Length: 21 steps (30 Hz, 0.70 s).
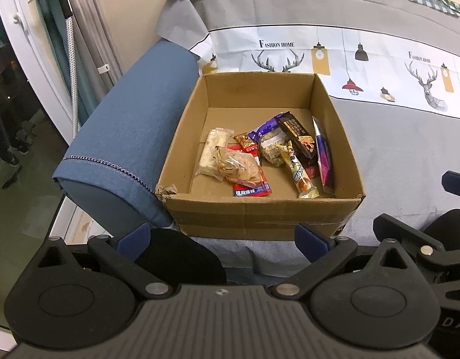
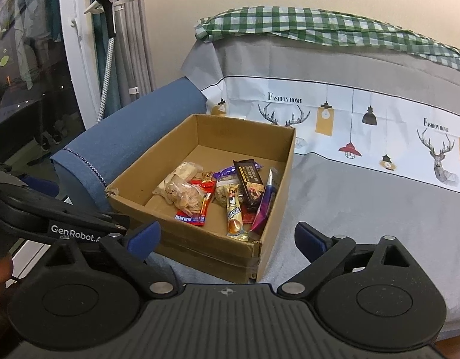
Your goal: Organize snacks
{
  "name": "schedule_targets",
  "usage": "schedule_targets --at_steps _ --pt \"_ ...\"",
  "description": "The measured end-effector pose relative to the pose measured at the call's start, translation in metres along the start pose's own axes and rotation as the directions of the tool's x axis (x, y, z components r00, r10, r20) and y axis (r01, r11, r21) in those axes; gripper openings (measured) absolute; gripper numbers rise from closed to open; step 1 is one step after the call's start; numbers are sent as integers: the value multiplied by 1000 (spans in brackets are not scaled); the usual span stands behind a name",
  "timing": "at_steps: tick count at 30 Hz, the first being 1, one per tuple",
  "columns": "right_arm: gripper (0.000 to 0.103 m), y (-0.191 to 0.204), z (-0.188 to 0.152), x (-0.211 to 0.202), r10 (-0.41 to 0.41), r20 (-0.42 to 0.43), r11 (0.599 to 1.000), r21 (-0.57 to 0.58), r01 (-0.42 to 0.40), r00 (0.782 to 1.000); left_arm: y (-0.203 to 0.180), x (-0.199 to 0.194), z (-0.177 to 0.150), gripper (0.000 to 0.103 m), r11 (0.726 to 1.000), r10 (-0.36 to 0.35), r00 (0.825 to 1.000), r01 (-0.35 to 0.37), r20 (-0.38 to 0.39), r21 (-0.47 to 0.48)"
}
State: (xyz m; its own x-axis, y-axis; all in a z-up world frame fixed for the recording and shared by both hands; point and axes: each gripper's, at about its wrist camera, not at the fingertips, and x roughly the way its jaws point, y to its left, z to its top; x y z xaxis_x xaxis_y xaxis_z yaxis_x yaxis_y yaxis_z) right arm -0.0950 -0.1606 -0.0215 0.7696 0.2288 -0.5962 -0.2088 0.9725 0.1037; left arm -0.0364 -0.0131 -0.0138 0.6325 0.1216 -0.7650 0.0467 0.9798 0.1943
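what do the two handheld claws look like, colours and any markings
Both match: the left claw and right claw have blue pads on black linkage arms with silver pivot pins, round black hubs and a ribbed dark grey body. White "GenRobot" lettering marks the left claw's side in the right wrist view.

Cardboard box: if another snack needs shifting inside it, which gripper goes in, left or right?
Probably left. The left gripper, jaws open and empty, faces the cardboard box squarely at its near wall. The right gripper, also open and empty, sits off the box's corner, so it would approach at an angle.
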Motion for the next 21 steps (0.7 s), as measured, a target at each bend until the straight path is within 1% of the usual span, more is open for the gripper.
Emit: schedule_targets --at_steps 3,8,21 --pt "102 0 0 0 0 -2 1000 0 0 1000 1 1 0 103 1000 1 1000 -1 -4 -3" --pt "102 -1 -1 2 -2 -13 1000 2 2 1000 1 1 0 103 1000 2 1000 -2 -6 -3" --pt "102 -2 0 3 -4 -11 1000 2 4 1000 0 2 -1 103 1000 3 1000 -3 -8 3"
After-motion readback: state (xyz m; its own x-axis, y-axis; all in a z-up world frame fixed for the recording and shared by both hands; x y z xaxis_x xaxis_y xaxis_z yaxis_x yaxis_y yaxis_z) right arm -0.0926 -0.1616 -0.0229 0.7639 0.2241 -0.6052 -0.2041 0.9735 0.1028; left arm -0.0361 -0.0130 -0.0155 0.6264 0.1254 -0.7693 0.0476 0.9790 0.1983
